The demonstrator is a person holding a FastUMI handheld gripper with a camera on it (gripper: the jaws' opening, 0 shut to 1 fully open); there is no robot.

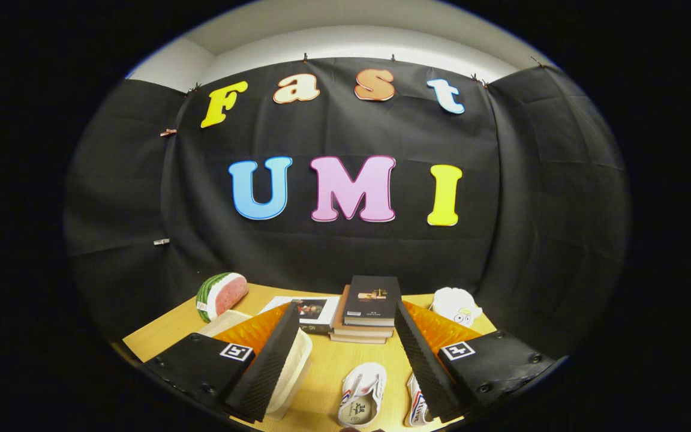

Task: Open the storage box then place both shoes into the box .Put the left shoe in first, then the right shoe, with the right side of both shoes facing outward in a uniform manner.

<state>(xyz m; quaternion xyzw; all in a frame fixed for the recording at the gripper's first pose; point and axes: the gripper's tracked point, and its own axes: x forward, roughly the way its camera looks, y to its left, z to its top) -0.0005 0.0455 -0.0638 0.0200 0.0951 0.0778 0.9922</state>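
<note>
Fingers: your gripper [345, 360] is held above the near part of the surface with its two fingers [270, 366] spread wide; nothing is between the pads and they touch nothing.
Shoe between fingers: you have one white shoe [361, 395] lying on the surface in the gap between the fingers, opening up, closer to the right finger than the left.
Second shoe: the other white shoe [418, 408] lies just right of the first, showing red and blue stripes on its side; your right finger covers part of it.
Storage box: a pale, cream-coloured box [294, 369] sits on the left, largely behind your left finger; you see its rim and one wall. Lid state: cannot tell from here.
Surface: light wooden surface [327, 366], bare between the shoes and the books.
Books: beyond the fingers, a stack of books [366, 312] with a dark cover on top stands roughly in line with the gap.
Booklet: a flat printed booklet [312, 311] lies just left of the stack, touching it.
Watermelon: a toy watermelon slice [221, 294] rests at the far left, near the cloth wall.
White figure: a small white toy with cartoon eyes [456, 306] sits at the far right, beyond your right finger.
</note>
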